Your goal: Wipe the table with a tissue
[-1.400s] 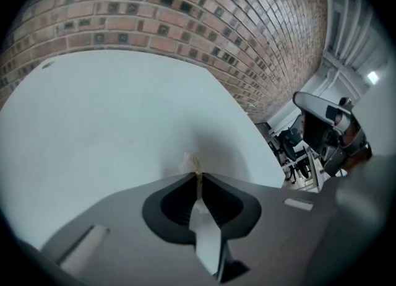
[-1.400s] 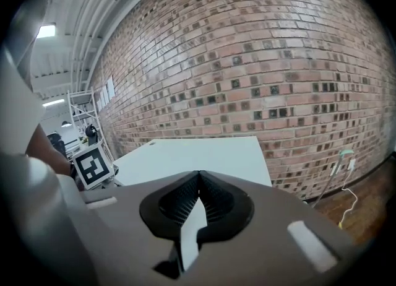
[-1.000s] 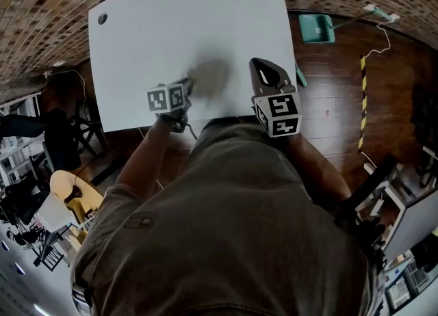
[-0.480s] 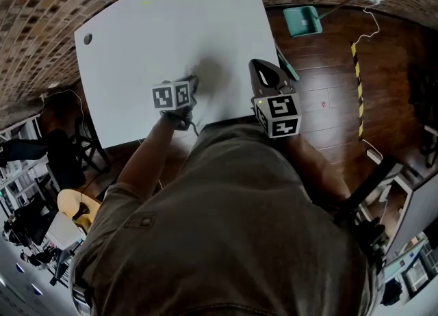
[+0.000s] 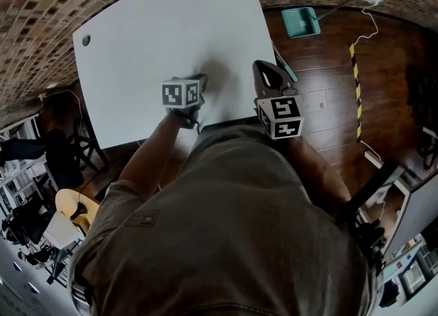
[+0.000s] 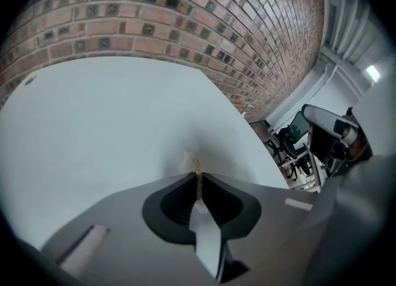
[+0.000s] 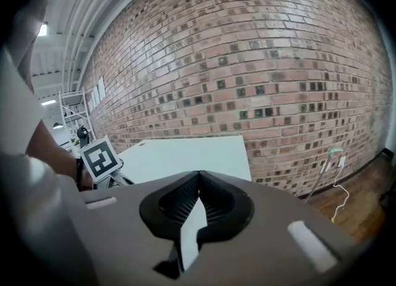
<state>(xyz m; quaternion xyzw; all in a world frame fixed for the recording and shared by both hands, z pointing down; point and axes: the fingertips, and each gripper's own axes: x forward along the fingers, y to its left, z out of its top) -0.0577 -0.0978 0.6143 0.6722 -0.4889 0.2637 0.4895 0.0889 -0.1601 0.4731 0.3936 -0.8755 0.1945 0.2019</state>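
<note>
Desk [image 5: 157,48] comes first: a broad white top that spreads out ahead of both pairs of fingers, with a brick wall past its far edge. No spill or smear shows anywhere on it, so how much has been wiped cannot be read from the surface. My judgement is that the wiping is under way close to the near edge, with most of the top ahead of the fingers yet to be covered.

The person leans over the near edge. The left forearm reaches forward and the left gripper [image 5: 200,81] tips down, so its tips meet the desk. Its fingers [image 6: 173,203] are pressed together on the tissue [image 6: 189,162], a small pale scrap that pokes out just beyond the tips and touches the top.

The right gripper [image 5: 265,70] is held off the surface by the near right edge, pointing roughly level toward the wall. Its fingers [image 7: 179,207] are closed with nothing between them.
</note>
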